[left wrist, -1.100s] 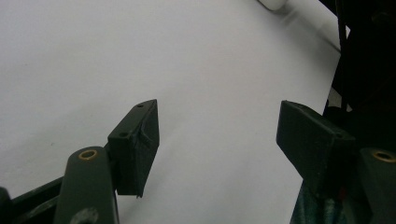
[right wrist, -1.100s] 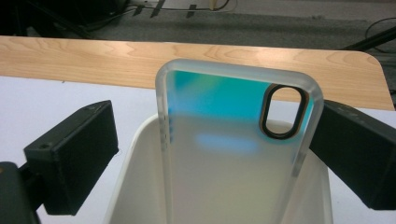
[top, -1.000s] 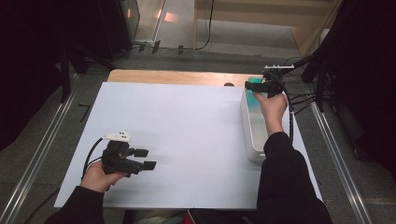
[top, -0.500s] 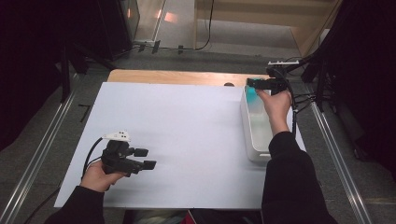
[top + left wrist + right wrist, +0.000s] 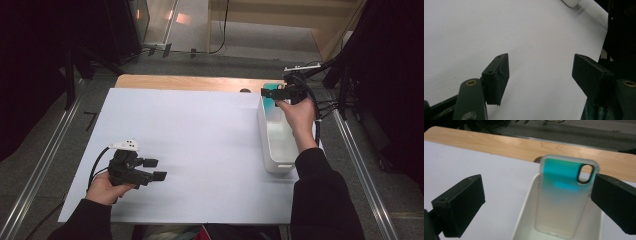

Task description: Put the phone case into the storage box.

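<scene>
We see the right hand-held gripper [image 5: 274,92] at the far end of the white bin [image 5: 267,145], with the phone case [image 5: 565,195] straight ahead of it. The case stands upright in the bin, leaning on the far wall, its long axis vertical, camera cutout at the top. In the right gripper view both jaws stand wide, the right one just beside the case's edge, the left one well apart, so nothing is gripped yet. The left hand-held gripper [image 5: 156,169] rests open and empty over the bench [image 5: 200,130], well away from the bin. We judge the right hand is the 1 to grasp, closing across the case's short width.
</scene>
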Available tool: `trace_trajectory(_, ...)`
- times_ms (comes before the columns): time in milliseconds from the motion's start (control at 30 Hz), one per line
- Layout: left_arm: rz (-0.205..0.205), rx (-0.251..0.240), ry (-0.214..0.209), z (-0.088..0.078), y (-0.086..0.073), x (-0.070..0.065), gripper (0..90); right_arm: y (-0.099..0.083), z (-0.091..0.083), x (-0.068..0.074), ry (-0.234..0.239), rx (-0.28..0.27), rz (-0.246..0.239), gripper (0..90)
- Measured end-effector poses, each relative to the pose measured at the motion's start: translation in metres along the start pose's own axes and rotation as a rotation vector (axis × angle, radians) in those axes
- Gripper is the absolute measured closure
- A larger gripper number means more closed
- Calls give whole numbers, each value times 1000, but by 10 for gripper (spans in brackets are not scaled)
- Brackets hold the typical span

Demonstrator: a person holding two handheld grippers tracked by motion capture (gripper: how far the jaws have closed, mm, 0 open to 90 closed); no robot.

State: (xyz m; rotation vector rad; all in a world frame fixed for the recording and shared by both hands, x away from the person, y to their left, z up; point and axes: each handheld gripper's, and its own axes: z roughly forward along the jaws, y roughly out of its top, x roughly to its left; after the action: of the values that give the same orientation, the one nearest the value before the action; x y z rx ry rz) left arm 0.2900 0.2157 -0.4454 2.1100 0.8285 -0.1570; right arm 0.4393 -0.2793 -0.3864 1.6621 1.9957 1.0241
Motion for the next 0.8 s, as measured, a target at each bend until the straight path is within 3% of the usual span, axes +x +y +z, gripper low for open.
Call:
trace_trajectory(267, -7, 9, 2, 0, 0, 0, 300, -7, -11, 17, 86, 21, -37, 0)
trace_trajectory(800, -6, 9, 2, 0, 0, 1, 300, -20, -28, 46, 191, 40, -116, 0)
